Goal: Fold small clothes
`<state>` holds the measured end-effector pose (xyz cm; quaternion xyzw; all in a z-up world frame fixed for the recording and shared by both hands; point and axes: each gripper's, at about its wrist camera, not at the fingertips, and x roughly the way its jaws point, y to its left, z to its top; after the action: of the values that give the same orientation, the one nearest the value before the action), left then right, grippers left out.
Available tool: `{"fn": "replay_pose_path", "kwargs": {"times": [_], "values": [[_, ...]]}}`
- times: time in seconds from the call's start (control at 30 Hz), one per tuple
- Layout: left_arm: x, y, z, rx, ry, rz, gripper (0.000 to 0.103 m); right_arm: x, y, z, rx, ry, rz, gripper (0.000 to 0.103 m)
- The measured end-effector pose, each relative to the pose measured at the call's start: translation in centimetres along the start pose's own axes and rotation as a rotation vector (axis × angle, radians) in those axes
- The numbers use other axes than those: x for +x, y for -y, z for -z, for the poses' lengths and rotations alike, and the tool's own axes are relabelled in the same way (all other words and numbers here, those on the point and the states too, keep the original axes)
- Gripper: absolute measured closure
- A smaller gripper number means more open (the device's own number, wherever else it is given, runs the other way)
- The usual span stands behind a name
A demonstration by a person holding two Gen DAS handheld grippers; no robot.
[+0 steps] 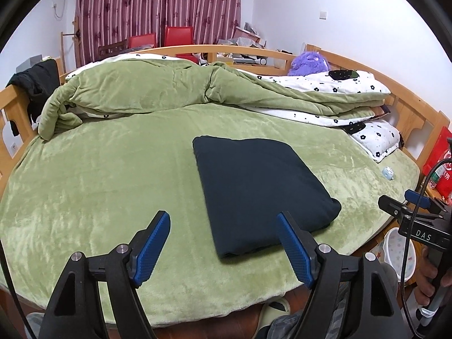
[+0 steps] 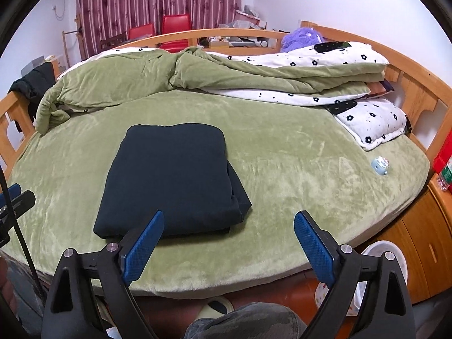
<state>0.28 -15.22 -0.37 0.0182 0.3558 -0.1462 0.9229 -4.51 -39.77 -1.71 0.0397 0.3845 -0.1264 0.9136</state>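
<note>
dark cloth (image 1: 260, 189) folded flat on green bed (image 1: 99, 175); left claw (image 1: 223, 243) at 6 o'clock, right claw (image 2: 228, 243), both apart, empty. lift straight, don't bump it.

A wooden bed (image 1: 350, 65) with a green sheet (image 1: 84, 169) fills the room. Behind it hang maroon curtains (image 1: 158, 5) against white walls (image 1: 325, 8), with red chairs (image 1: 178, 37) below and an orange cabinet (image 2: 423, 243) alongside.
</note>
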Motion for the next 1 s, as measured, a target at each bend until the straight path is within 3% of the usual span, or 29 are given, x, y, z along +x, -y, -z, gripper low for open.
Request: {"fn": "replay_pose_path", "kwargs": {"times": [1.0], "values": [[-1.5,0.1,0.3,-0.004,0.014,0.008,0.027,-2.2,0.4,0.8,0.023,0.019,-0.018,0.011]]}}
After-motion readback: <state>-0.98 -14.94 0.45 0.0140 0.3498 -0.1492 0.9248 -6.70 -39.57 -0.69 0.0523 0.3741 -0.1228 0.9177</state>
